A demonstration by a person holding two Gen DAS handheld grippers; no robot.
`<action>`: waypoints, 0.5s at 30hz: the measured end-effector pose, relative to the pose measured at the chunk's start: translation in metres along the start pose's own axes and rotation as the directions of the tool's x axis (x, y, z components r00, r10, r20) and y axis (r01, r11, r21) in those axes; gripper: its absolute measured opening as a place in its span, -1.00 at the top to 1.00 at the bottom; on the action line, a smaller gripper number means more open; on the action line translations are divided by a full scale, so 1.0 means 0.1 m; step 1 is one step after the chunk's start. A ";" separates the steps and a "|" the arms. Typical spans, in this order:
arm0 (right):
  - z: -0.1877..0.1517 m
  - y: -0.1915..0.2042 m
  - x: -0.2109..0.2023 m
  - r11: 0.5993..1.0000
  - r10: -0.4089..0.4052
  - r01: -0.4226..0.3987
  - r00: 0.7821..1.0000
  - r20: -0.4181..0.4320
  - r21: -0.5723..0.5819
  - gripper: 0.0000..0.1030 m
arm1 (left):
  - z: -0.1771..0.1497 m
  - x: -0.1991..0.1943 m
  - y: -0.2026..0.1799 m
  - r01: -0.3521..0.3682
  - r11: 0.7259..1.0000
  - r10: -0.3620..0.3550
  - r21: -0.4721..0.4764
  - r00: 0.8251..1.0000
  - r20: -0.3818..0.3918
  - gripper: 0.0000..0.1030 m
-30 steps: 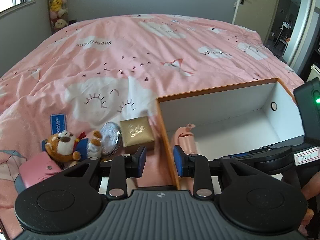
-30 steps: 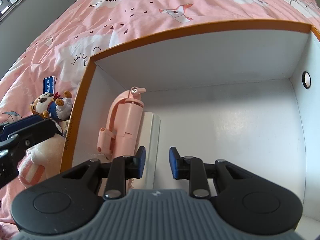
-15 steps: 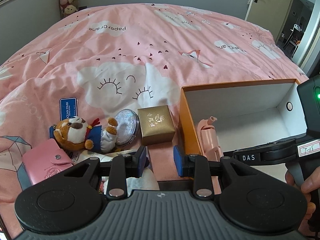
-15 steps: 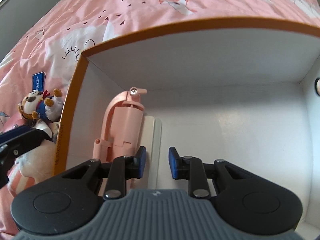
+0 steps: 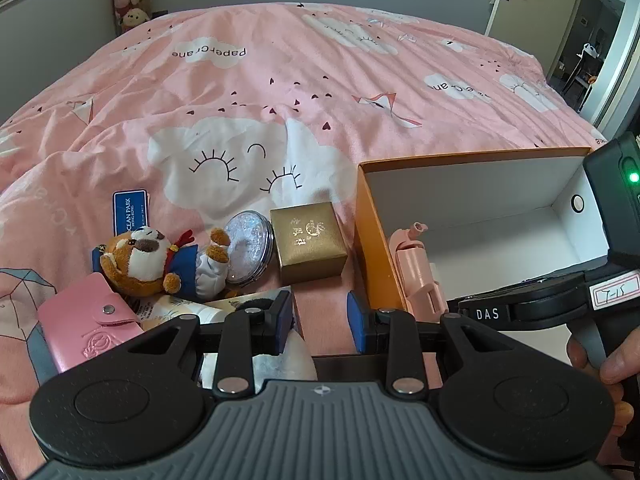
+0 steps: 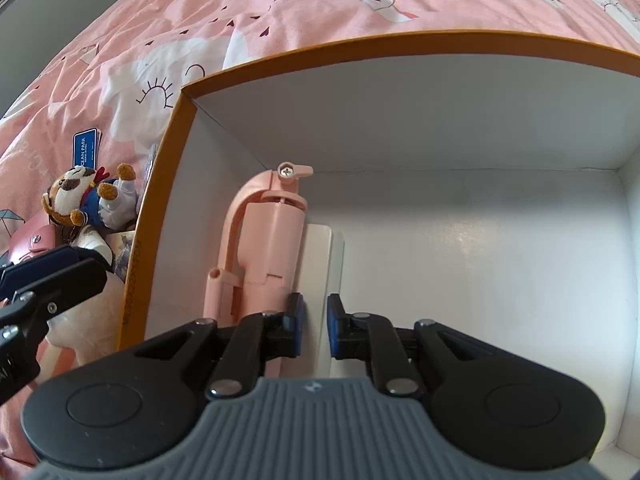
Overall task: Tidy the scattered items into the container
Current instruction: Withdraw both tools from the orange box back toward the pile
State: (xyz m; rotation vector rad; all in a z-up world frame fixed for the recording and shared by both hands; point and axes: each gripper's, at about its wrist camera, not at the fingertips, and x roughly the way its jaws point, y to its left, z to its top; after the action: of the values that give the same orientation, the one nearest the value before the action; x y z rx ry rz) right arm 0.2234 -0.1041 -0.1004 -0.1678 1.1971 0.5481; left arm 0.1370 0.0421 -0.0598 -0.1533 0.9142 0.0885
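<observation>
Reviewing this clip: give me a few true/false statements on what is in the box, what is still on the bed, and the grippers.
1. The pink plastic gadget lies inside the orange box. True.
2. The gold gift box is already in the orange box. False: it sits on the bedspread, left of the box.
3. The plush dog lies on the bed outside the box. True.
4. The left gripper grips the pink wallet. False: nothing is between its fingers.
5. The right gripper is over the bedspread. False: it is inside the box.
</observation>
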 end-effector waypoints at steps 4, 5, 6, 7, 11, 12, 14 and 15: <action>-0.09 0.01 -0.19 0.999 -0.033 0.034 0.997 0.075 -0.012 0.54 | -0.05 -0.06 -0.04 -0.017 1.000 0.017 0.016 1.000 0.022 0.32; -0.12 0.02 -0.25 0.999 -0.037 0.039 0.994 0.103 -0.016 0.52 | -0.06 -0.08 -0.05 -0.020 1.000 0.020 0.024 0.999 0.027 0.32; -0.14 0.03 -0.31 0.999 -0.039 0.043 0.990 0.136 -0.024 0.52 | -0.07 -0.10 -0.07 -0.025 0.999 0.024 0.032 0.999 0.034 0.32; -0.17 0.04 -0.38 0.998 -0.043 0.049 0.985 0.168 -0.032 0.51 | -0.07 -0.12 -0.08 -0.032 0.999 0.030 0.039 0.999 0.045 0.32; -0.29 0.08 -0.63 0.995 -0.068 0.087 0.943 0.326 -0.044 0.02 | -0.08 -0.21 -0.13 -0.041 0.997 0.035 0.065 0.996 0.088 0.32; -0.32 0.09 -0.69 0.994 -0.075 0.099 0.931 0.358 -0.050 0.01 | -0.08 -0.23 -0.13 -0.036 0.997 0.030 0.063 0.995 0.090 0.32; -0.35 0.13 -0.77 0.991 -0.082 0.116 0.913 0.399 -0.064 0.01 | -0.08 -0.26 -0.11 -0.021 0.998 0.016 0.057 0.995 0.095 0.32; -0.37 0.14 -0.81 0.991 -0.078 0.116 0.908 0.412 -0.068 0.01 | -0.08 -0.28 -0.10 -0.019 0.998 0.014 0.055 0.995 0.096 0.32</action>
State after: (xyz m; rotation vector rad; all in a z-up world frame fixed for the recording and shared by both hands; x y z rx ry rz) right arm 0.1656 -0.1327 -0.0377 -0.1786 0.7513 0.5196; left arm 0.1149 0.0306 -0.0414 -0.0891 0.8212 0.0850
